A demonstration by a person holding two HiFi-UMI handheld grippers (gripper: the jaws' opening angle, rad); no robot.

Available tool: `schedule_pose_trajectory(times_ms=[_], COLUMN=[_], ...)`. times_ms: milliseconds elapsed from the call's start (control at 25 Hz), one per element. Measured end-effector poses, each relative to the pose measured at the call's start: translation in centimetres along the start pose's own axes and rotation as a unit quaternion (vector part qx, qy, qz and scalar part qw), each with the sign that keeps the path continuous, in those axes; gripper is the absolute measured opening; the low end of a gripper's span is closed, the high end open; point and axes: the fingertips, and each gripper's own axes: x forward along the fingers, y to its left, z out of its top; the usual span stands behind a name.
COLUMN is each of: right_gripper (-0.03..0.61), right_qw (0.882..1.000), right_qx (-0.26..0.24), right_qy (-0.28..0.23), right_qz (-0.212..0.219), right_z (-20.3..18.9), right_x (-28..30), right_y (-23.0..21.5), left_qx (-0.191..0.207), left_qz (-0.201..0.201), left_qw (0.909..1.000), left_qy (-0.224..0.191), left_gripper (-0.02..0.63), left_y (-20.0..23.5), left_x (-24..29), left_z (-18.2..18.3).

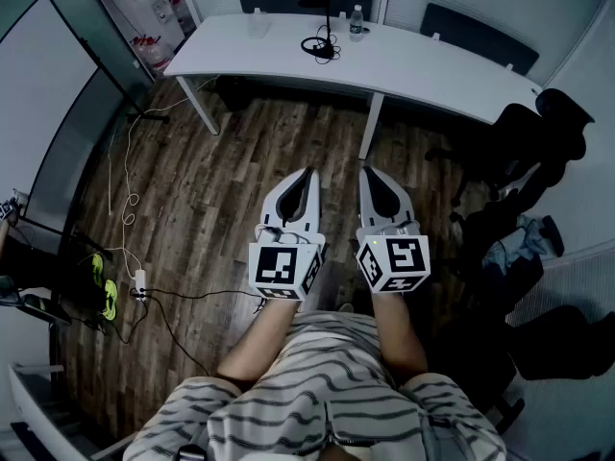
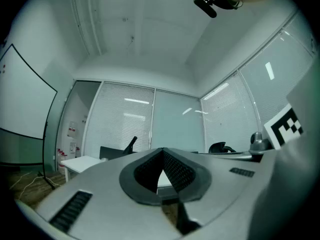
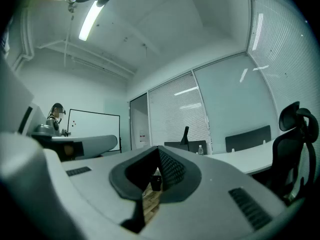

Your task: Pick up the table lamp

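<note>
View from above, with both gripper views. We see the left gripper (image 1: 309, 173) and the right gripper (image 1: 365, 171) held side by side and roughly level over the wooden floor (image 1: 216, 176), in front of a person in a striped shirt (image 1: 317, 392). The left gripper's fingers (image 2: 181, 172) are closed, tip against tip, with nothing between them. The right gripper's fingers (image 3: 173, 169) likewise meet at their tips and hold nothing. The table lamp (image 1: 321, 50), black with a ring-shaped base and a slanted head, stands on the white tabletop (image 1: 432, 65) at the far side of the room. It is well apart from both grippers and straight ahead of them. A water bottle (image 1: 356, 22) stands just beside the lamp, to its right in the head view. Dark chair backs show behind the tabletop. A black office chair (image 1: 543, 128) stands near its right end, and a whiteboard (image 1: 48, 94) leans at the left. Thin cables (image 1: 130, 195) trail across the floor on the left.
</note>
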Motion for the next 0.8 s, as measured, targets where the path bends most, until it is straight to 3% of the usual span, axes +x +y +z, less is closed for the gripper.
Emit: schedule_pose_trajectory(times_ms=[320, 440, 800], right_gripper=[0.011, 0.011, 0.011], right_qw=[1.000, 1.000, 0.999], right_qx=[0.004, -0.025, 0.001], right_qy=[-0.015, -0.015, -0.012], right_qz=[0.012, 0.013, 0.034], right_z=[0.1, 0.5, -0.7], right_x=[-1.5, -2.3, -3.8], right_y=[-1.6, -2.4, -5.8], left_qx=[-0.006, -0.009, 0.005], left_qz=[0.000, 0.005, 0.056], left_qw=[1.0000, 0.9999, 0.9983], left_qy=[0.000, 0.003, 0.016], left_gripper=[0.008, 0.008, 0.008], left_y=[-2.3, -3.4, -4.5], left_x=[0.3, 0.4, 0.4], left_z=[-0.8, -1.0, -3.2])
